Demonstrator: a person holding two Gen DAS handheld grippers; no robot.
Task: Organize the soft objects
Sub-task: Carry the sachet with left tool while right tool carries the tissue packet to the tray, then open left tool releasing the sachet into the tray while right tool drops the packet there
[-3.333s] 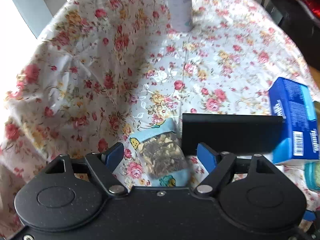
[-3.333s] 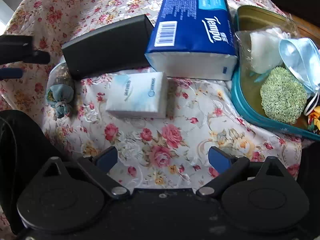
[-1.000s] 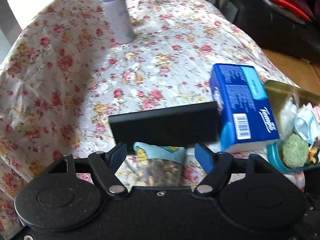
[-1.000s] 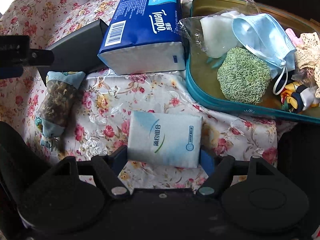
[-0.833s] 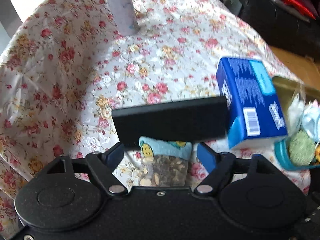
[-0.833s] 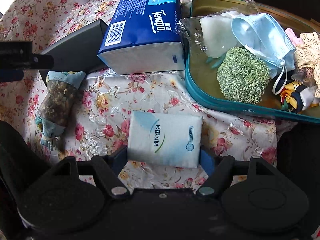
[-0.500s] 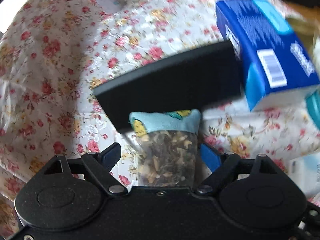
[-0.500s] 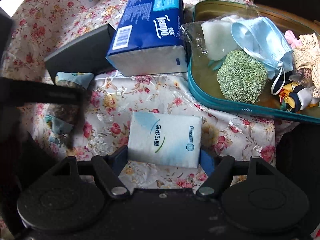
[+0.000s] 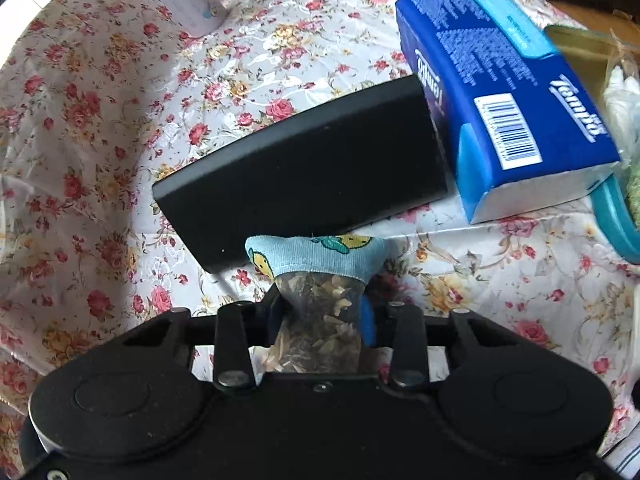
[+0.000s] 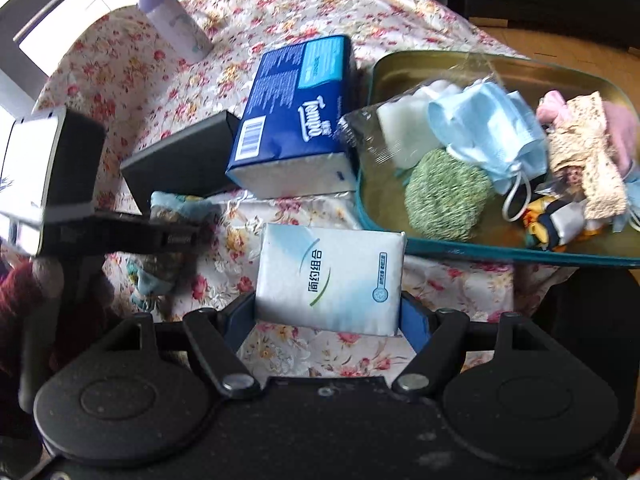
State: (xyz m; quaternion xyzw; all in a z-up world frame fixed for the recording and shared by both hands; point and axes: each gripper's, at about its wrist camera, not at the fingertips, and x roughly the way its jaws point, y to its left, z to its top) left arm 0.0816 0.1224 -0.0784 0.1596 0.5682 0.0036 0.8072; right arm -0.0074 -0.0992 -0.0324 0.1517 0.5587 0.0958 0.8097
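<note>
Your left gripper (image 9: 322, 314), jaws just closed, pinches the sachet (image 9: 316, 280) lying on the floral cloth (image 9: 100, 160) beside the black box (image 9: 304, 168). Your right gripper (image 10: 328, 316) clamps the white tissue pack (image 10: 330, 280), lifted near the tray (image 10: 480, 250).

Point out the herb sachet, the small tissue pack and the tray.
herb sachet (image 9: 316, 258), left wrist view, blue fabric end.
small tissue pack (image 10: 328, 280), right wrist view, front face.
tray (image 10: 500, 255), right wrist view, teal near rim.

Floral cloth (image 9: 100, 128): black box (image 9: 304, 168), blue tissue pack (image 9: 504, 112), teal tray (image 10: 500, 250), lilac bottle (image 10: 176, 28).
</note>
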